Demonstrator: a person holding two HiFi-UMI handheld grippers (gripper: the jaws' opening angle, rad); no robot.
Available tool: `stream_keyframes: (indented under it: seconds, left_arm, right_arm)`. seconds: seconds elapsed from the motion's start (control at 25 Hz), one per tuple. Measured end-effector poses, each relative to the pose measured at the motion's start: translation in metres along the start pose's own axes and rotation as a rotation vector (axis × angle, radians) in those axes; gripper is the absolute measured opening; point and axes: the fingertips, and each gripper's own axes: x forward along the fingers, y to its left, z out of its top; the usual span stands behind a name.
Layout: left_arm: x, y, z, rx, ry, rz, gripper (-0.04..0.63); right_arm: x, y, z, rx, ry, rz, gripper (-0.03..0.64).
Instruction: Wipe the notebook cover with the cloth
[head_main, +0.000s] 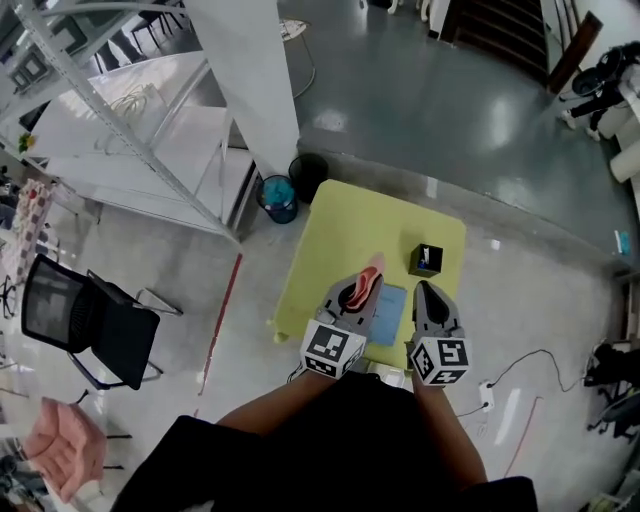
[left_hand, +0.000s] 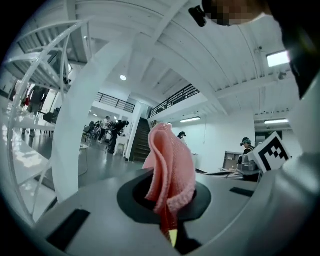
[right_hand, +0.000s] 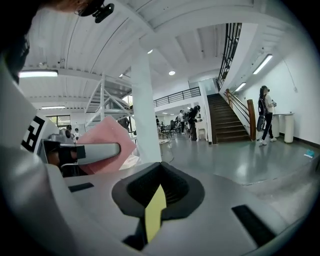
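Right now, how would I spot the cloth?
Find the yellow-green table. At its near edge, the left gripper pinches the cloth in its jaws. It's pink and floppy, unlike the flat blue notebook beside it.

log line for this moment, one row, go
left claw: shut on cloth, held up | right claw: shut, empty | notebook: flat on table, below claws | wipe: cloth not on cover
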Motion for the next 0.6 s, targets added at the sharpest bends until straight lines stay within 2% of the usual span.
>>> stream_keyframes:
  seconds: [0.28, 0.44, 0.6]
  left_arm:
    - [0.004, -0.012, 0.032, 0.059, -0.024, -0.040, 0.023]
    - [0.007, -0.015, 0.019, 0.067, -0.001, -0.061, 0.023]
    - [0.011, -0.016, 0.013, 0.077, -0.014, -0.045, 0.023]
  right_arm:
    - [-0.011, -0.011, 0.035, -0.044, -0.066, -0.064, 0.031]
    - [-0.010, -0.019, 0.027, -0.032, -0.073, -0.102, 0.031]
    - [-0.012, -0.024, 0.016, -0.036, -0.081, -0.117, 0.031]
